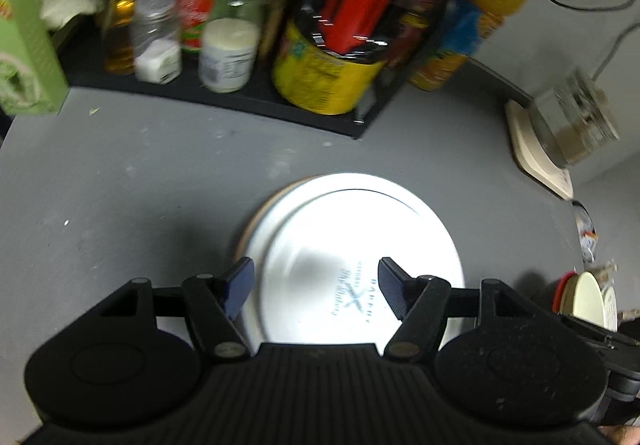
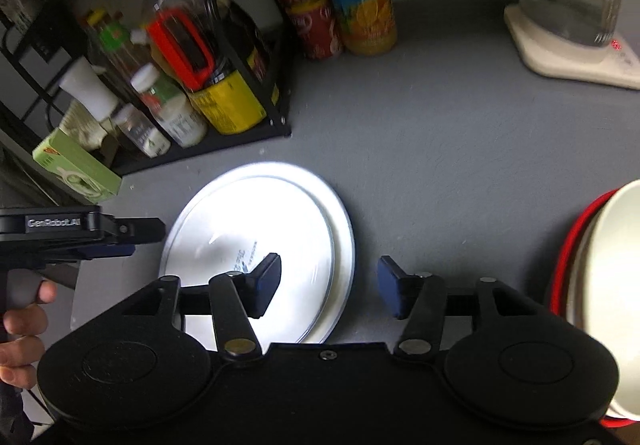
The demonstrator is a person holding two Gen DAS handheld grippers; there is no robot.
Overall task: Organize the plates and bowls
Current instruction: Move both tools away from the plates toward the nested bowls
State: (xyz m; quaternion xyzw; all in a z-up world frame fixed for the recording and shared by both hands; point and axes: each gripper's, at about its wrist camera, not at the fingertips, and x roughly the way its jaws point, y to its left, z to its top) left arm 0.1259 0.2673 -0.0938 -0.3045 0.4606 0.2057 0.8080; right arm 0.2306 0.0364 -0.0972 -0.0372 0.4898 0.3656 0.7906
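Both claws, left claw [image 1: 316, 287] and right claw [image 2: 328, 285], are hanging parted and empty over the white plates [image 2: 260, 245] lying stacked off-centre on the grey worktop [image 2: 440, 173], so any nudge is risking a slide.

Two white plates [image 1: 352, 245] stacked upside down on grey counter, cream bowl [image 2: 608, 285] nested in red bowl [image 2: 560, 273] nearby

Probably a home kitchen: a grey counter [image 2: 440, 149] with a black rack [image 2: 208, 85] of blurred condiment jars [image 1: 228, 57].
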